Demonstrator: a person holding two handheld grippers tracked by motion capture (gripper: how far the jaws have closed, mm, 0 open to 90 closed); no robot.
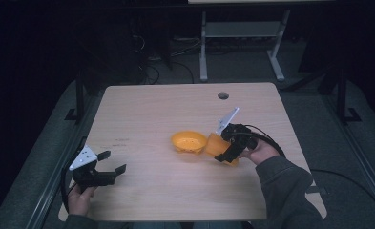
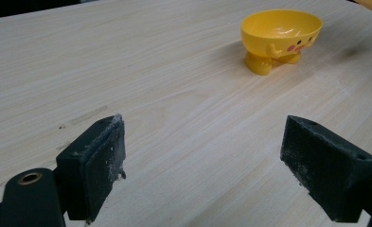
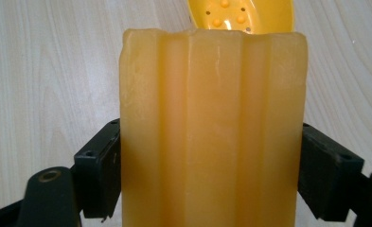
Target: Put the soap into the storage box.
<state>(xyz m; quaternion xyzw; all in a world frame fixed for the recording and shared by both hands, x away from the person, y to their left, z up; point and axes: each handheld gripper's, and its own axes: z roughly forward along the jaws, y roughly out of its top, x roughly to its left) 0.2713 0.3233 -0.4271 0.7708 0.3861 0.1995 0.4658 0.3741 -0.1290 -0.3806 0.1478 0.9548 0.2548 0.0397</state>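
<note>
Two grippers seen: right gripper (image 3: 207, 175), frame centre, is clamped on ribbed orange block (image 3: 212, 132) beside yellow bowl (image 1: 189, 141); left gripper (image 2: 202, 165), lower left, is spread wide, nothing held.

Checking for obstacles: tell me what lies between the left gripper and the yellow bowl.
Nothing: in the left gripper view, bare wooden table runs from the open left gripper to the yellow bowl.

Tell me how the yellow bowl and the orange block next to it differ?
The yellow bowl is round, open-topped and stands on the table on little feet; the orange block is ridged and straight-sided. The bowl stands free, while the block is clamped in the right gripper. The bowl is bright yellow, the block duller orange.
</note>
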